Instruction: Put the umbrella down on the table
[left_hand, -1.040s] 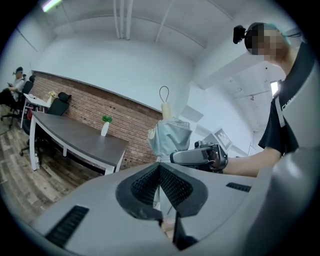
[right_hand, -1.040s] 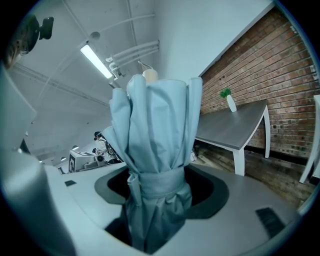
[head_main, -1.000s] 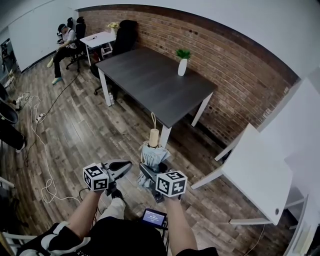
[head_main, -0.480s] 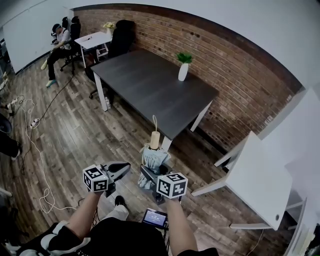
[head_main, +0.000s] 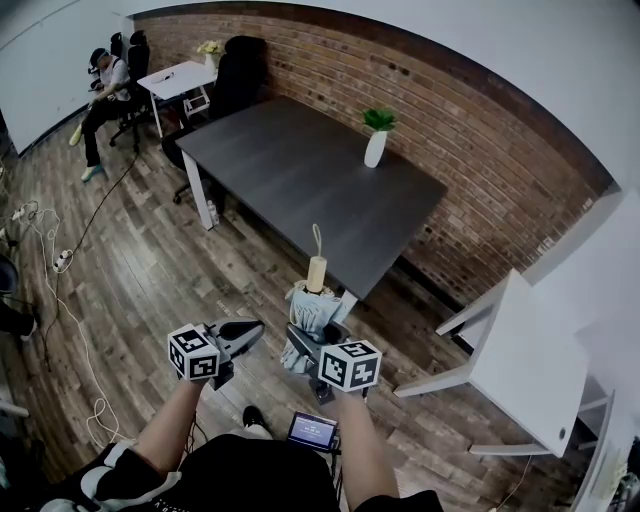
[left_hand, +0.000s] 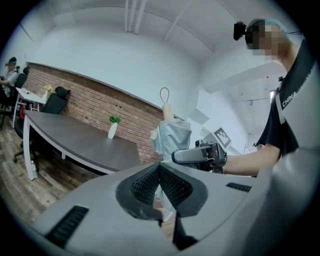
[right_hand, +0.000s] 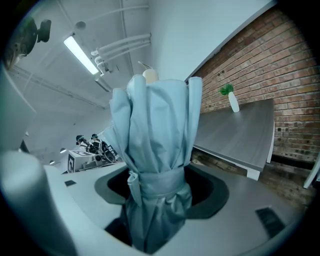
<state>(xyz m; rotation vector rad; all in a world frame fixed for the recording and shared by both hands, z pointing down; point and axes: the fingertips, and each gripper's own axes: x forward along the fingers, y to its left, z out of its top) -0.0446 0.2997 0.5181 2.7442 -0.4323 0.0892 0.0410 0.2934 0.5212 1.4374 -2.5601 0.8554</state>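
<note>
One folded umbrella clamped upright in right gripper jaws, left gripper jaws together, plant in vase.

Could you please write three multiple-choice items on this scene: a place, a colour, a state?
1. Where does the vase stand? A on the dark table B on the floor C on a chair
2. What colour is the umbrella fabric? A red B pale blue-grey C black
3. How are the left gripper jaws? A wide apart B closed on the umbrella C together, empty
Answers: 1 A, it stands on that table; 2 B, its folds look pale blue-grey; 3 C, they meet, nothing between.
</note>
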